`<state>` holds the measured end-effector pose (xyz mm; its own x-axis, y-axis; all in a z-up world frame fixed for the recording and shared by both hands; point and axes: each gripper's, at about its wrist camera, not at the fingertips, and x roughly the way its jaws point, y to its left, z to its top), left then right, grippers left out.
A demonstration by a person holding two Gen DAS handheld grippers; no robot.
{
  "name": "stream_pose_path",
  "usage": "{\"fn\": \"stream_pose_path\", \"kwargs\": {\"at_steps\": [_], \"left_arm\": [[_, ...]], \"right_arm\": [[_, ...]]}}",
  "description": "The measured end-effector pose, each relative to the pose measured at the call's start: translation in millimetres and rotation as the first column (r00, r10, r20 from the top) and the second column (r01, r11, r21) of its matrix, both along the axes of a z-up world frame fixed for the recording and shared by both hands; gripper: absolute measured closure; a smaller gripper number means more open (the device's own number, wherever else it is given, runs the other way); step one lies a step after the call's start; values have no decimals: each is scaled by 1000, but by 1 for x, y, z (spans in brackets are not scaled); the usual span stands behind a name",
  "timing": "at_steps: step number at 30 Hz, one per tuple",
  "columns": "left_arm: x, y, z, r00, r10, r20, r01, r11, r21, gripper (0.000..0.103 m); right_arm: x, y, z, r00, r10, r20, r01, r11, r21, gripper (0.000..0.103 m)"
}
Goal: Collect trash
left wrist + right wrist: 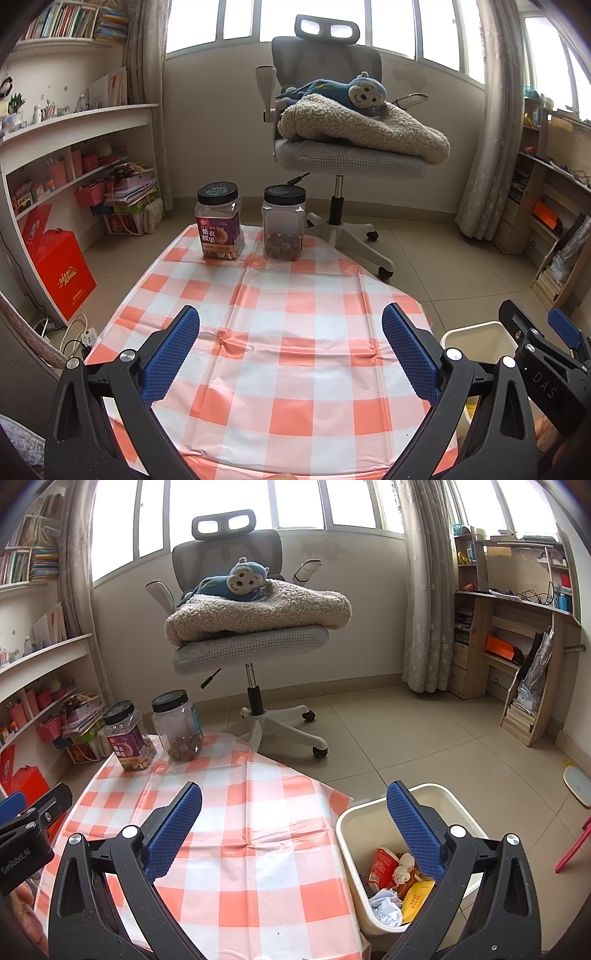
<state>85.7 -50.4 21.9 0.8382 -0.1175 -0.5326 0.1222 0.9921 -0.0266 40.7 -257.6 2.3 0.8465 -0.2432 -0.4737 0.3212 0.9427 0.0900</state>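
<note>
A cream waste bin (pixel 354 823) stands on the floor at the table's right edge; it also shows in the left wrist view (pixel 476 334). Inside lie a red wrapper (pixel 380 866), crumpled white paper (pixel 386 906) and a yellow packet (pixel 417 899). My left gripper (pixel 291 332) is open and empty above the checked tablecloth (pixel 280 354). My right gripper (pixel 295 810) is open and empty, over the table's right edge and the bin. No loose trash shows on the cloth.
Two black-lidded jars stand at the table's far end: a purple-labelled nut jar (pixel 219 221) and a clear jar (pixel 283 223) with brown nuts. An office chair (pixel 347 155) with a blanket and a blue monkey toy stands behind. Shelves line both sides.
</note>
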Motion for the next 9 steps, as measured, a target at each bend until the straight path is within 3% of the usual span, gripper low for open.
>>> {"fn": "stream_pose_path", "kwargs": {"at_steps": [9], "left_arm": [[0, -1, -2, 1000, 0, -8, 0, 1000, -4, 7]], "right_arm": [[0, 0, -1, 1000, 1, -4, -1, 1000, 3, 7]]}}
